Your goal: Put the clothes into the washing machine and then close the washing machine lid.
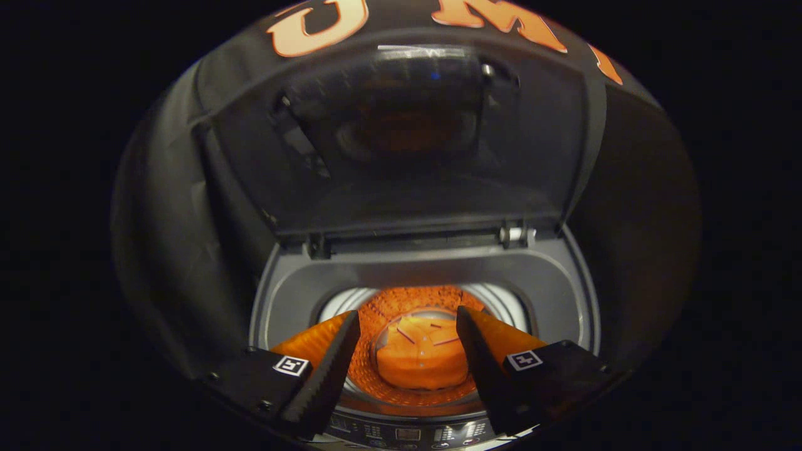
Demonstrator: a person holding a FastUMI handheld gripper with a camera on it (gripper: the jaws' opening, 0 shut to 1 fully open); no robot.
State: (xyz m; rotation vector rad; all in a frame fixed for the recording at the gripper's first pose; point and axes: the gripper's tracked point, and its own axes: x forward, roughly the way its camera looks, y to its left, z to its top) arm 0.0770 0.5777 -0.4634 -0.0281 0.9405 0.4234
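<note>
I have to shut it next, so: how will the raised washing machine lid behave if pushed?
The lid looks like a stiff panel with a window, so it should not flex. It stands upright on rear hinges, so a push probably swings it down over the drum; it may drop quickly. The hand-held gripper hangs open above the drum.

gripper (407, 335): fingers spread, holding nothing, over open drum (421, 351) | washing machine lid (407, 138): raised upright beyond; control panel (407, 433) beneath fingers
</note>
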